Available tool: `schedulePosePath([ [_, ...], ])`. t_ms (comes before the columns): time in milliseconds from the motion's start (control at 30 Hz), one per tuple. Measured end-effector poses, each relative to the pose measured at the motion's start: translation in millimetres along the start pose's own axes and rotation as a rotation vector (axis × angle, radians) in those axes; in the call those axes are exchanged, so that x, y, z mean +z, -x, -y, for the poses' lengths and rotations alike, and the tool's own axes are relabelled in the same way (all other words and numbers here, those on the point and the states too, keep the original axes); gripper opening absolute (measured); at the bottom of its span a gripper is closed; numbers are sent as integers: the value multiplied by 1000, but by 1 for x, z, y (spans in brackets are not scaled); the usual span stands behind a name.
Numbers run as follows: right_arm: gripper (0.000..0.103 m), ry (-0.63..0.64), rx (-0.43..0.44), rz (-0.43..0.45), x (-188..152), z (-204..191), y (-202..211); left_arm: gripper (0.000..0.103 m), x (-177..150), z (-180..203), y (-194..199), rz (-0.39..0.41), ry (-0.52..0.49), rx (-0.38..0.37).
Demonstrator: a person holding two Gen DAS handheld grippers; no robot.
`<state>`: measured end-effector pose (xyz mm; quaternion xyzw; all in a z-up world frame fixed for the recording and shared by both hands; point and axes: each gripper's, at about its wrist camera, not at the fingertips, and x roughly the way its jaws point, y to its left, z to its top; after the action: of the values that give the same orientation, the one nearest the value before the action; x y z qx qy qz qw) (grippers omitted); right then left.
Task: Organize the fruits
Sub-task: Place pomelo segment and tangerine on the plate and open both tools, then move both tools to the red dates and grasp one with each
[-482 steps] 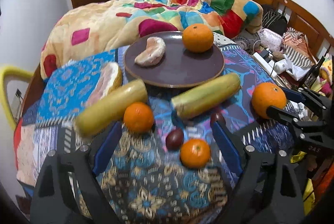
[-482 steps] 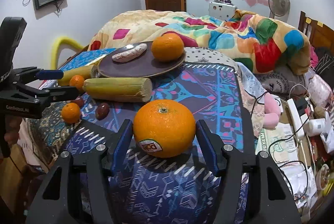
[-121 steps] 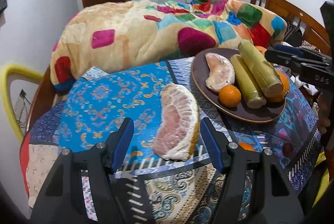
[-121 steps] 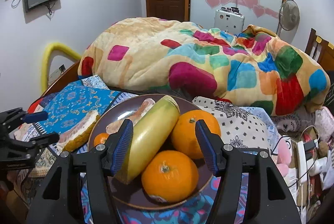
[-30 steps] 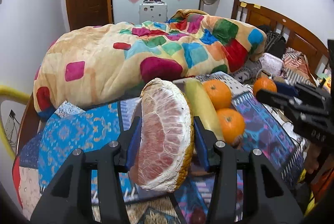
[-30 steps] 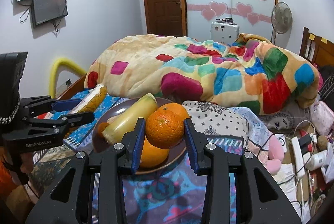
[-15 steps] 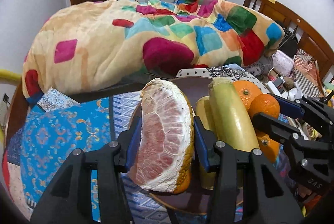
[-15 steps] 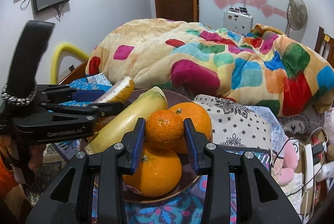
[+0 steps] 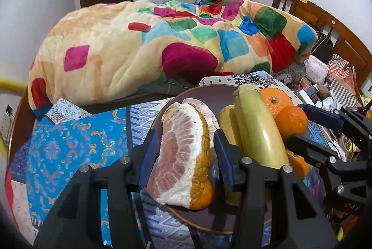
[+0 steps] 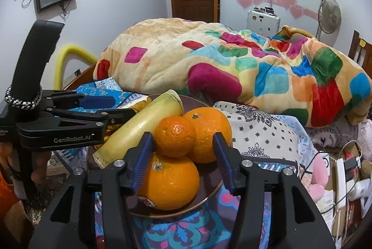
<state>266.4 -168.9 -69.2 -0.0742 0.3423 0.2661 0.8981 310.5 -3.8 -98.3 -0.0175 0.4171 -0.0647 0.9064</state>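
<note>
A dark brown plate (image 9: pixel 186 92) holds two yellow-green stalks (image 9: pixel 260 128), large oranges (image 9: pixel 275 98) and a peeled pomelo piece (image 9: pixel 209 109). My left gripper (image 9: pixel 187 151) has opened around a pomelo wedge (image 9: pixel 183 153), which rests on the plate over a small orange (image 9: pixel 204 195). My right gripper (image 10: pixel 183 151) has opened around a small orange (image 10: pixel 174 136) that sits on two large oranges (image 10: pixel 169 181) on the plate (image 10: pixel 209 193). Each gripper shows in the other's view.
The plate sits on a patterned blue cloth (image 9: pixel 76 139) over a round table. A colourful patchwork blanket (image 9: pixel 162 40) lies piled behind it. Cables, a power strip (image 10: pixel 341 179) and clutter lie to the right. A wooden headboard (image 9: pixel 325 23) stands at the far right.
Both grippers lowered their fruit onto the plate and their jaws have spread apart. The pomelo wedge and the small orange now rest on the pile.
</note>
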Motion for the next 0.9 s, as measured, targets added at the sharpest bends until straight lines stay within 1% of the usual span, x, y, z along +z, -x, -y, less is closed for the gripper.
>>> schedulePosePath([
  [167, 50, -12, -13, 23, -2, -1, 18, 50, -8, 4, 26, 38, -16, 30],
  [367, 50, -22, -17, 60, -6, -10, 54, 50, -25, 8, 73, 89, -37, 51],
  [433, 50, -29, -16, 76, -9, -14, 68, 53, -31, 9, 89, 107, -40, 56],
  [500, 50, -27, -22, 80, -13, -19, 75, 60, -39, 11, 104, 128, -46, 65],
  [567, 50, -21, -25, 78, -19, -26, 81, 63, -48, 12, 116, 140, -52, 76],
  [700, 50, 0, -22, 58, -36, -42, 86, 71, -68, 11, 129, 126, -54, 73],
  [767, 50, 18, -31, 46, -47, -51, 85, 73, -78, 10, 132, 118, -55, 74],
  [900, 50, 25, -15, 5, -70, -62, 77, 75, -98, 8, 126, 84, -54, 68],
])
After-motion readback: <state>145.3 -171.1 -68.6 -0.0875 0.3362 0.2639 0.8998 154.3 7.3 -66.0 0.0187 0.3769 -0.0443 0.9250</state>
